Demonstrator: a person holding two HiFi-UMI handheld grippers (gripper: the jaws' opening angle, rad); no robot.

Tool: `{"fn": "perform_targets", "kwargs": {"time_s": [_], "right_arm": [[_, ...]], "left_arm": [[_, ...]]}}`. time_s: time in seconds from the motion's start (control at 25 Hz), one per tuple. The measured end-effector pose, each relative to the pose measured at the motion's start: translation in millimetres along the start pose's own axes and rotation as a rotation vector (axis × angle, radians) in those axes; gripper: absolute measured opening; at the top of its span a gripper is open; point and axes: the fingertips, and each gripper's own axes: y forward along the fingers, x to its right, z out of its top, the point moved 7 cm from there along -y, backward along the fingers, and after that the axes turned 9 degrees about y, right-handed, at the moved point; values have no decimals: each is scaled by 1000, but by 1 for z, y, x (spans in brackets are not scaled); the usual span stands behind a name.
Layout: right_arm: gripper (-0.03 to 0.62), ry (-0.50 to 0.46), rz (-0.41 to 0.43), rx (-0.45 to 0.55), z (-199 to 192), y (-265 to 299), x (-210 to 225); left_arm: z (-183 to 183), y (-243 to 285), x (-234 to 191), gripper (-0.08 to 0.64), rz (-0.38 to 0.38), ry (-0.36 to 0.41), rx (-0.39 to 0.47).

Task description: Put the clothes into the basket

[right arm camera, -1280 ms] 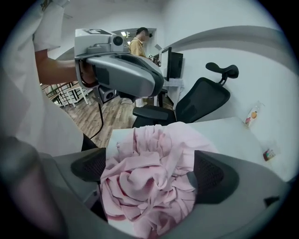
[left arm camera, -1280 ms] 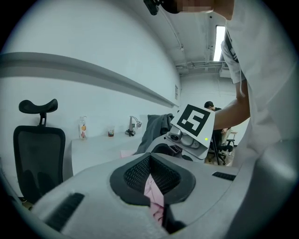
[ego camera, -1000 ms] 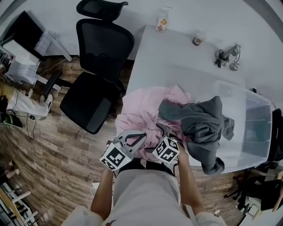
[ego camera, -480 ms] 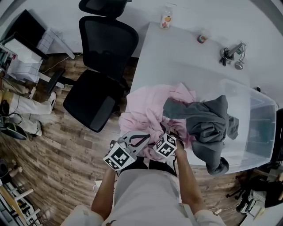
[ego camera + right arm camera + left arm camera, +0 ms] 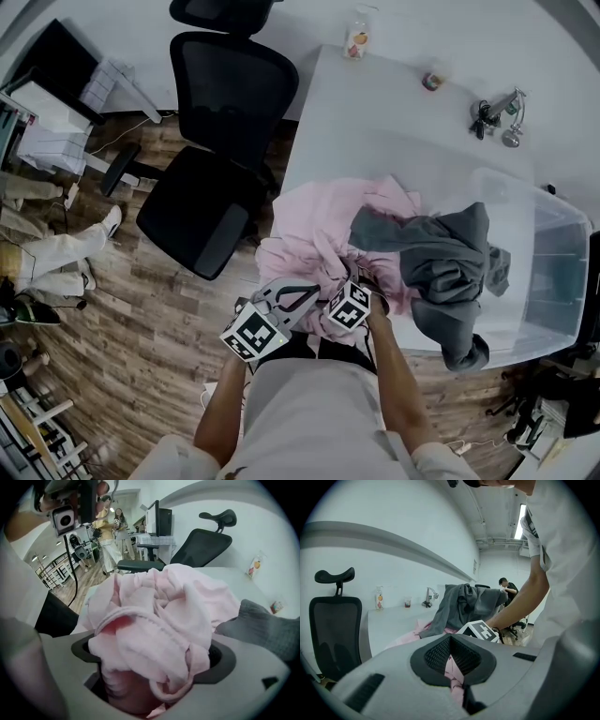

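Note:
A crumpled pink garment (image 5: pixel 314 234) lies on the near part of the white table (image 5: pixel 375 131). A grey garment (image 5: pixel 450 267) hangs over the rim of the clear plastic basket (image 5: pixel 553 253) at the table's right end. My left gripper (image 5: pixel 296 294) is shut on a fold of the pink garment (image 5: pixel 453 670) at its near edge, and the grey garment (image 5: pixel 461 604) rises beyond it. My right gripper (image 5: pixel 351 281), close beside the left one, is shut on a thick bunch of the pink garment (image 5: pixel 173 597) that fills its jaws. The grey garment (image 5: pixel 267 627) lies to its right.
A black office chair (image 5: pixel 220 141) stands left of the table. At the table's far edge are a bottle (image 5: pixel 357 37), a small cup (image 5: pixel 431 82) and a bunch of keys (image 5: pixel 492 112). A person's legs (image 5: pixel 56 258) show on the wooden floor at left.
Both grippers stay at the pink garment's near edge, still gripping it. The person on the floor at left has stepped along.

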Motion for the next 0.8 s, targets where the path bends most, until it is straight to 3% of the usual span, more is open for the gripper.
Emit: {"fn": "perform_targets", "kwargs": {"time_s": [0.12, 0.44, 0.56, 0.8], "right_arm": [[529, 3, -15, -12, 2, 2, 0], [226, 52, -90, 21, 5, -3, 2], [164, 78, -100, 42, 5, -7, 4], [121, 123, -103, 101, 9, -22, 4]], "left_arm": [[-2, -1, -1, 5, -1, -4, 0], [-2, -1, -2, 5, 1, -8, 0], [-2, -2, -2, 5, 5, -9, 1], [-1, -6, -4, 5, 12, -6, 3]]}}
